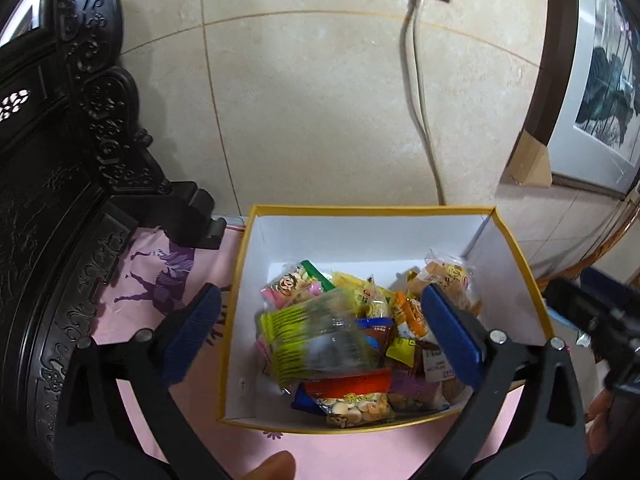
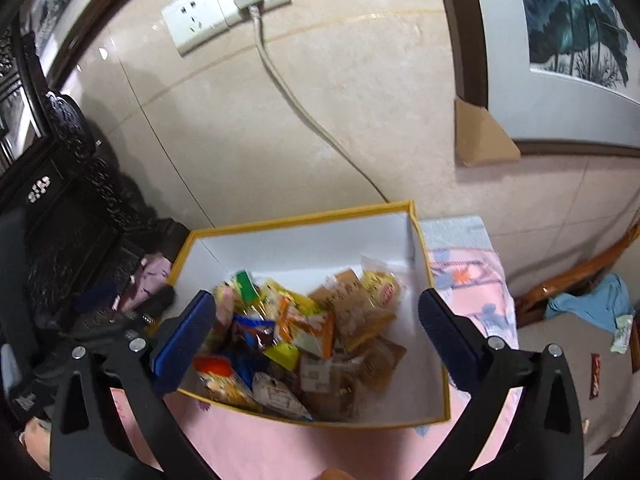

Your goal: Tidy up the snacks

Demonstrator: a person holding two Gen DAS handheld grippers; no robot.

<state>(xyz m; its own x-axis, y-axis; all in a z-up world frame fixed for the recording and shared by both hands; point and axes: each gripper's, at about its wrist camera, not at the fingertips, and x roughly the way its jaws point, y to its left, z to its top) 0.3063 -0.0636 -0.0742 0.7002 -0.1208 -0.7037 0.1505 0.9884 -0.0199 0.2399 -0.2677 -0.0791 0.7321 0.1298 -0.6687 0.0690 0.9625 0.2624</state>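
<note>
A white box with a yellow rim [image 1: 370,211] stands on a pink cloth and holds several wrapped snacks. A yellow-green packet [image 1: 312,336] lies on top of the pile, blurred. A red and clear cracker bag [image 1: 352,400] lies at the near edge. My left gripper [image 1: 320,336] is open and empty, its blue pads spread wide above the box. The box also shows in the right wrist view [image 2: 300,218], with brown pastry packs [image 2: 360,312] inside. My right gripper [image 2: 320,340] is open and empty above the box.
Dark carved wooden furniture [image 1: 60,200] stands at the left. A tiled wall with a socket and a plugged cord [image 1: 420,80] is behind the box. A framed picture [image 2: 560,40] leans at the right. The pink cloth [image 2: 472,280] covers the tabletop.
</note>
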